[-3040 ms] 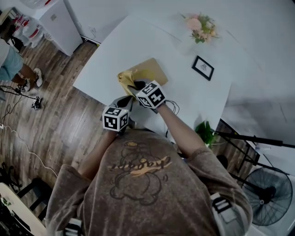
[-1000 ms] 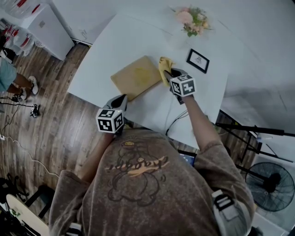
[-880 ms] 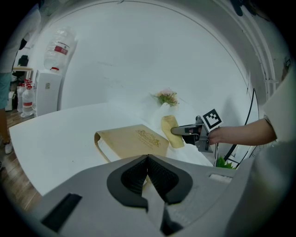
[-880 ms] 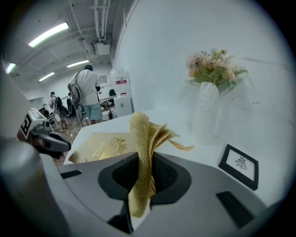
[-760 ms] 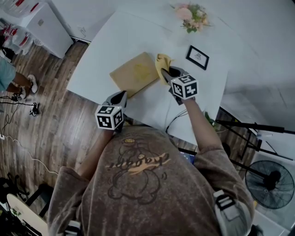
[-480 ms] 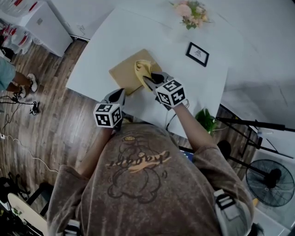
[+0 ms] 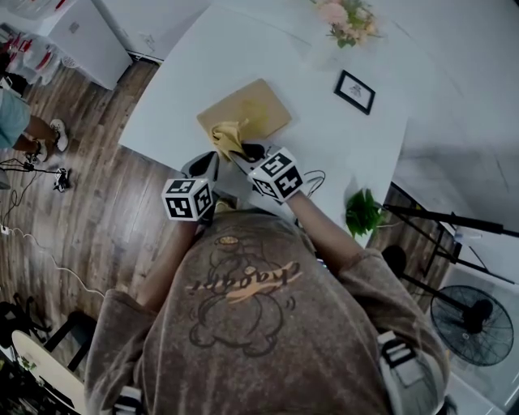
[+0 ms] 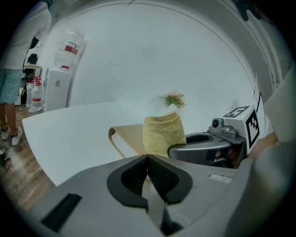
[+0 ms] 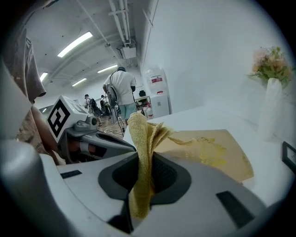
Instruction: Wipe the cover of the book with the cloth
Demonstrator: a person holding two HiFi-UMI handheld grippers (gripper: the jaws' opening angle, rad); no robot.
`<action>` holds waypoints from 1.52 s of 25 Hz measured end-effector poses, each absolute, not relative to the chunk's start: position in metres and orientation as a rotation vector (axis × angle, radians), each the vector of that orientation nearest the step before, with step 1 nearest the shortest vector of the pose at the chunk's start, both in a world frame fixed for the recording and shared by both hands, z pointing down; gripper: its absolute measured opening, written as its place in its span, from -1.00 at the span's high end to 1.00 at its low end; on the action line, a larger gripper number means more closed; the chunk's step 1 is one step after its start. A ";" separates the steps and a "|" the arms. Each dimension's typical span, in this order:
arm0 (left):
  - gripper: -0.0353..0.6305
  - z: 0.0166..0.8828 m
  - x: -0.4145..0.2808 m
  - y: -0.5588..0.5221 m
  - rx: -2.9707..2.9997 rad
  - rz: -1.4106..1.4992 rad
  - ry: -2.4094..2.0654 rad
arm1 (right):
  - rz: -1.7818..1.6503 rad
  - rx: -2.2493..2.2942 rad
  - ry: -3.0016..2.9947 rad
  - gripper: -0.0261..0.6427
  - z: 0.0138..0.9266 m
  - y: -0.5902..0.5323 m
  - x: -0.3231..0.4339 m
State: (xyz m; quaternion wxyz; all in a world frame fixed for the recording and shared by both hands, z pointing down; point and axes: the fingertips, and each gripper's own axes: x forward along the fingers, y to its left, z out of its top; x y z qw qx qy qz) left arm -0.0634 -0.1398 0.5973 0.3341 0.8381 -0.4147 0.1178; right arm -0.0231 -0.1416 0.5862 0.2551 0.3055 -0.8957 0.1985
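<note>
— Where's the book?

— The tan book [image 7: 247, 109] lies flat on the white table [image 7: 340, 154]. Its near corner is close to the table edge in front of the person.

— And the cloth?

— The yellow cloth [image 7: 226, 133] is at the book's near-left corner. It is bunched up and stands above the cover, with its lower end on the cover. The right gripper [image 7: 245, 151] is just off that same corner, jaws clamped on a fold of the cloth (its own view shows the fabric running straight down between the pads).

— What about the other tool?

— The left gripper [image 8: 147, 158] is just beside the book's near edge, left of the right one. Its jaws are pressed together with nothing between them. From its view the cloth rises straight ahead over the book. I cannot tell whether it touches the table.

— Anything else around the book?

— Past its far-right side there is a small framed picture [image 7: 355, 91]. Beyond that is a vase of pink flowers [image 7: 350, 16]. Well off to the book's left, a person [image 7: 18, 117] stands on the wooden floor [image 7: 97, 219].
</note>
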 end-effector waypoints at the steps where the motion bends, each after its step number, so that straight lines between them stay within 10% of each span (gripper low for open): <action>1: 0.88 0.598 -0.064 -0.140 2.187 0.308 -1.081 | 0.540 0.828 -2.424 0.74 0.589 -0.141 -0.024; 38: 0.88 0.604 -0.048 -0.138 2.186 0.337 -1.037 | 0.706 1.320 -2.195 0.73 0.608 -0.209 0.158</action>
